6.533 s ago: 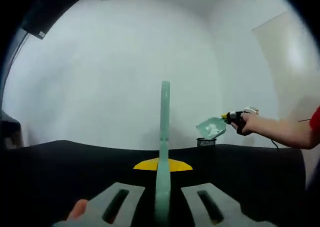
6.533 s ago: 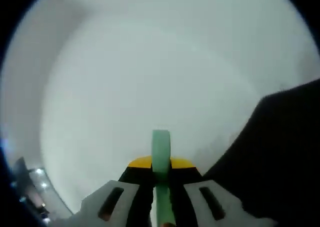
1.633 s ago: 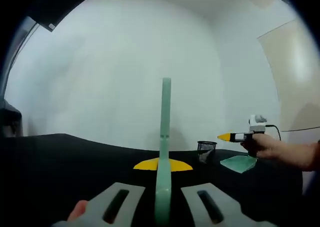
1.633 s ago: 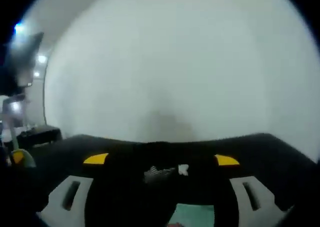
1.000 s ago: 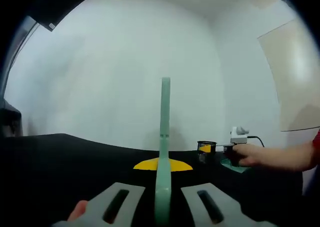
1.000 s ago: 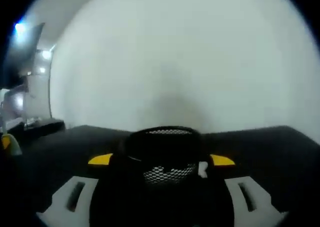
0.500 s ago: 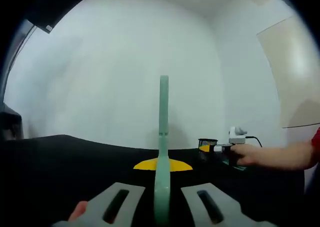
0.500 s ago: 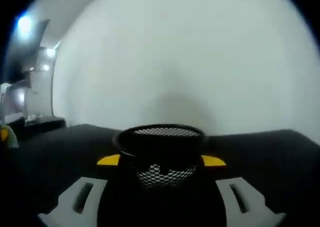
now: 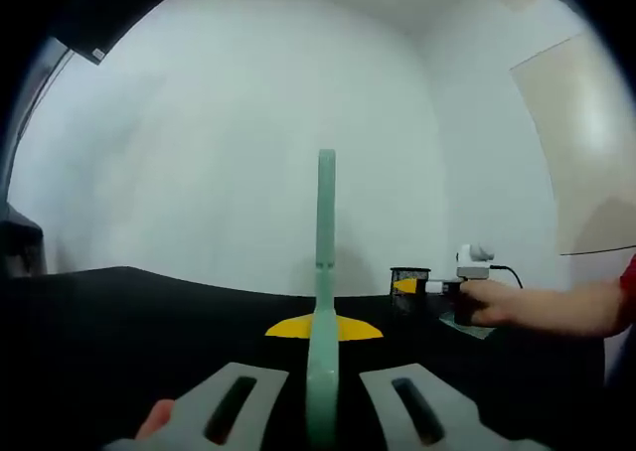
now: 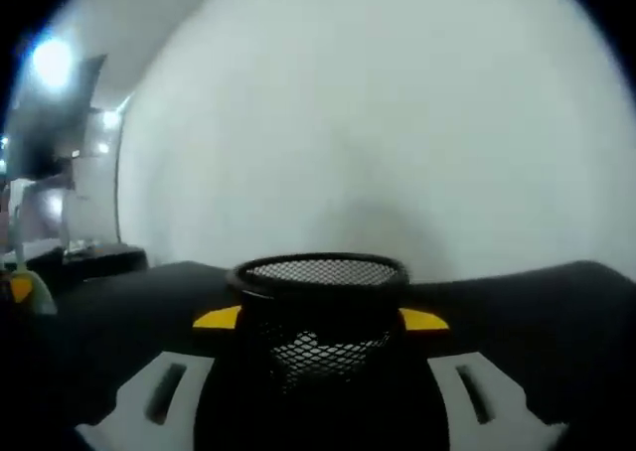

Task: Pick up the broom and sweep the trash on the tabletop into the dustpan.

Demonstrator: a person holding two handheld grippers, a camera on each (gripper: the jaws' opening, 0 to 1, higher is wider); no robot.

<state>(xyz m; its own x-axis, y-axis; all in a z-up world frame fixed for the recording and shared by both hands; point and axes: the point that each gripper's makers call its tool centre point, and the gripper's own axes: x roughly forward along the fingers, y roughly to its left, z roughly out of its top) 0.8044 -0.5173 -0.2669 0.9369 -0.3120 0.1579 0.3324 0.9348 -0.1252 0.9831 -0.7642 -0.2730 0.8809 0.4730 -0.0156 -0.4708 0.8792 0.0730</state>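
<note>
While the left gripper (image 9: pixel 323 396) is pointing along the black tabletop (image 9: pixel 119 322), its two pale jaws are closing on the broom handle (image 9: pixel 325 272), a flat, pale green strip that is rising straight up from between them, with a yellow patch sitting at its foot. A fingertip (image 9: pixel 154 418) is peeking in just beside the left jaw. Past the handle, to its right and well apart from it, a small black mesh cup (image 9: pixel 408 281) is standing on the tabletop near the far edge, and the right gripper (image 9: pixel 422 286) is reaching it, held in a person's hand (image 9: pixel 489 305) whose bare forearm is running off the picture. Just beyond that hand a sliver of pale green is showing on the tabletop, probably the dustpan, but it is too hidden to tell. In the right gripper view, the mesh cup (image 10: pixel 322 317) is looming close and upright between the widely parted jaws of the right gripper (image 10: pixel 318 396), each jaw tipped yellow; whether they are touching the cup is hard to make out. Something whitish is showing dimly through the mesh, too blurred to name. Left of the cup, beyond the tabletop (image 10: pixel 556 312), bright lights and blurred room fittings are smearing together.
</note>
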